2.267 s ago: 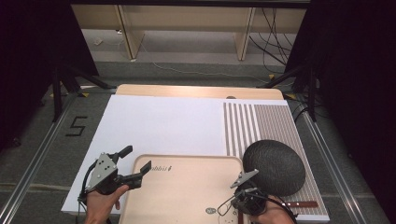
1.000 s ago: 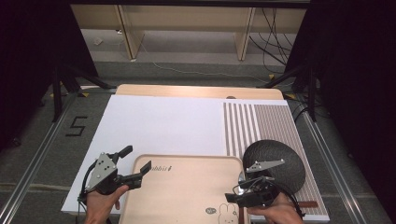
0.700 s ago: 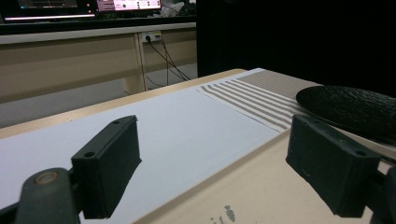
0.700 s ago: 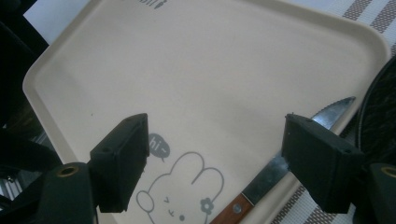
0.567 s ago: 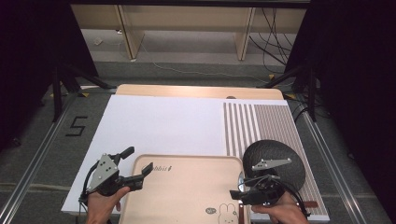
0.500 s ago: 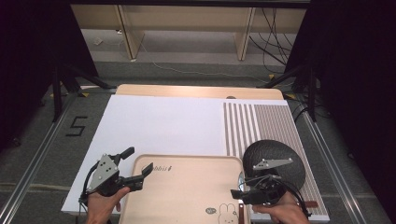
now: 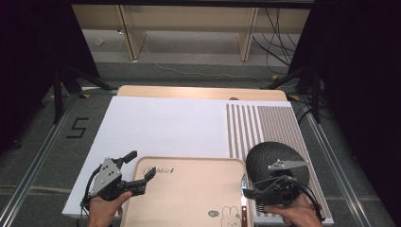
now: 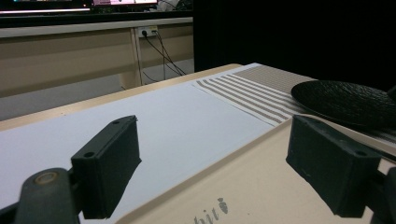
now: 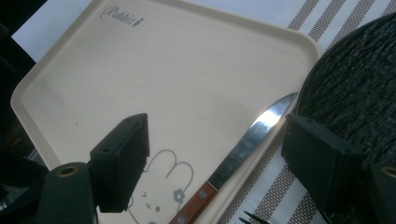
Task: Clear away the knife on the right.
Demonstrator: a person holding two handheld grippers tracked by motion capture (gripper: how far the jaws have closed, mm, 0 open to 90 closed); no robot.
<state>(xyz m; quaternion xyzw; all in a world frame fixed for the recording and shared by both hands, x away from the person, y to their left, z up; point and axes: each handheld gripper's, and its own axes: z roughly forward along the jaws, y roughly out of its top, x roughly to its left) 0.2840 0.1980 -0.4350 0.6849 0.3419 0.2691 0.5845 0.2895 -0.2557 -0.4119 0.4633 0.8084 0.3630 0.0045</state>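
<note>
Right gripper view: right gripper (image 9: 212, 154) has jaws spread wide, hovering over a knife (image 9: 236, 161) that lies along the tray's (image 9: 140, 84) right rim, blade tip by the black plate (image 9: 359, 88), wooden handle toward the camera. Nothing gripped yet. Looks like the pre-grasp step for the knife. Next: drop down, straddle the handle, close. Left gripper (image 7: 135, 171) also spread, parked at the tray's left edge on the bench (image 7: 161, 127), holding nothing.
</note>
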